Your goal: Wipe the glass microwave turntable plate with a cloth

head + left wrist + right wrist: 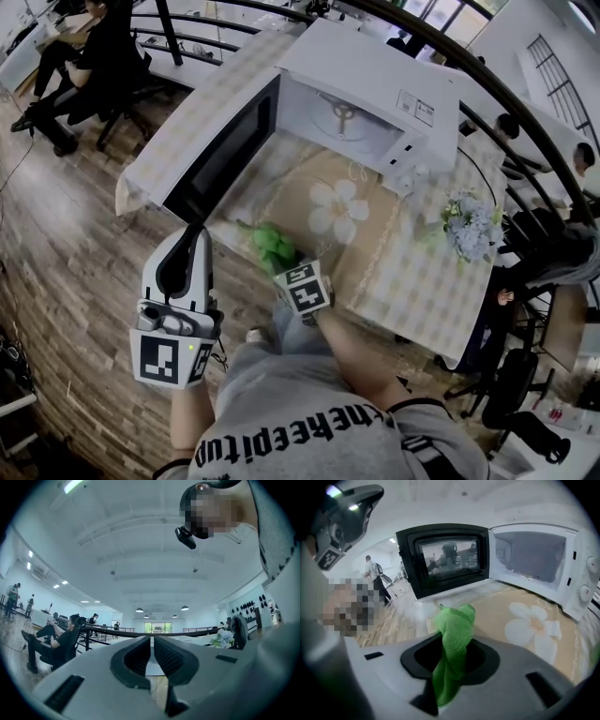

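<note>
The white microwave (375,75) stands open at the back of the table, its black-windowed door (230,145) swung out to the left. The glass turntable plate (342,117) lies inside the cavity. My right gripper (281,264) hovers over the table's near edge in front of the oven, shut on a green cloth (270,244). In the right gripper view the green cloth (457,620) sticks up from between the jaws of the right gripper (455,641), facing the microwave (534,550). My left gripper (195,234) is off the table's left corner, shut and empty; the left gripper (152,639) points out into the room.
A beige mat with a white flower (337,211) covers the checked tablecloth (431,281) in front of the oven. A pale bouquet (472,225) sits at the right. A curved railing (525,131) and seated people lie beyond the table; wooden floor (75,244) is to the left.
</note>
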